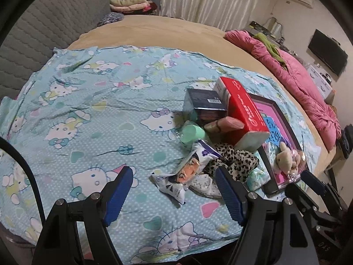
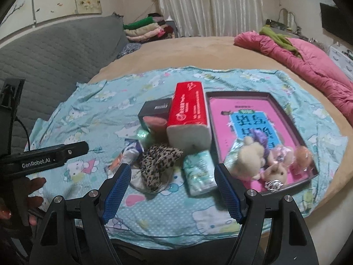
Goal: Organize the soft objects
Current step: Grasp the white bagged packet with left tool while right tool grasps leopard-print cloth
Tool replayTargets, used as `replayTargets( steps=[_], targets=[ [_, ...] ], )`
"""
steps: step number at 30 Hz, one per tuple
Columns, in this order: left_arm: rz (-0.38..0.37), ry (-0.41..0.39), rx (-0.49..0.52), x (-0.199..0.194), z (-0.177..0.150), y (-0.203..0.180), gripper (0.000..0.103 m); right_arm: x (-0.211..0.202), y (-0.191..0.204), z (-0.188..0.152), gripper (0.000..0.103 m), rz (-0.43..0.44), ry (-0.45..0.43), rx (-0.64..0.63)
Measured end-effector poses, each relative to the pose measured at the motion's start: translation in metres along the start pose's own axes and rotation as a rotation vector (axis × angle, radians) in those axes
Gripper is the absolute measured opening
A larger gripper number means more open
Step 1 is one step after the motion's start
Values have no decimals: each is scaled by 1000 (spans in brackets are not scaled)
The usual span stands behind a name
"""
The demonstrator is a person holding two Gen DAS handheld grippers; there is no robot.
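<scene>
1. Soft objects lie in a loose pile on the cartoon-cat sheet (image 2: 92,114), and we judge the sorting barely begun: nothing is in either of our grippers.
2. Our left gripper (image 1: 176,190) stands wide with nothing between its blue pads, hovering over the near end of the pile; the white wipes packet (image 1: 176,174) lies just ahead of it.
3. Our right gripper (image 2: 173,191) is equally wide and empty, poised above the leopard-print cloth (image 2: 157,165) and the mint tissue pack (image 2: 198,172), touching neither as far as we can tell.
4. Just beyond these, the red tissue pack (image 2: 189,112) stands between the dark box (image 2: 154,109) and the tray, with a pink roll (image 2: 155,122) and a green roll (image 1: 190,133) in front of the box.
5. The dark-rimmed tray (image 2: 240,93) lies beside the pile on the sheet. Small plush toys (image 2: 253,154) already lie in its near corner on a pink book cover, so we take that part as done, or at least as the likely place to gather things.
6. Left to do, in our judgement: the leopard cloth, the tissue packs, the wipes packet and the rolls are all loose outside the tray.
7. Farther off, a pink quilt (image 2: 308,59) lies at the bed's far edge and folded blankets (image 2: 145,29) are stacked by the curtain; we cannot tell whether they belong to the task.
</scene>
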State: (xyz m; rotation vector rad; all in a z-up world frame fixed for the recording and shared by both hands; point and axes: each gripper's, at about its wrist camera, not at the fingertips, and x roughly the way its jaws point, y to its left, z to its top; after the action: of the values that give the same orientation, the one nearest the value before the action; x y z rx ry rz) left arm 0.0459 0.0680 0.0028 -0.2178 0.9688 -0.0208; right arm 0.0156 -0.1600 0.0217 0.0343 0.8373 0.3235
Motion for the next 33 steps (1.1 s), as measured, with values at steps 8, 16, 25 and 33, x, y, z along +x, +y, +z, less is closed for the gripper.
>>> replayTargets(
  steps=[8, 16, 25, 33],
  targets=[
    [-34, 52, 44, 40, -3, -5, 76, 40, 2, -6, 79, -16, 53, -2],
    [-48, 108, 74, 73, -4, -4, 76, 62, -2, -10, 79, -3, 93, 11],
    [-76, 126, 93, 95, -7, 2, 70, 84, 1, -3, 79, 44, 108, 25],
    [-134, 129, 110, 101, -9, 0, 55, 106, 4, 2, 64, 73, 137, 63]
  ],
)
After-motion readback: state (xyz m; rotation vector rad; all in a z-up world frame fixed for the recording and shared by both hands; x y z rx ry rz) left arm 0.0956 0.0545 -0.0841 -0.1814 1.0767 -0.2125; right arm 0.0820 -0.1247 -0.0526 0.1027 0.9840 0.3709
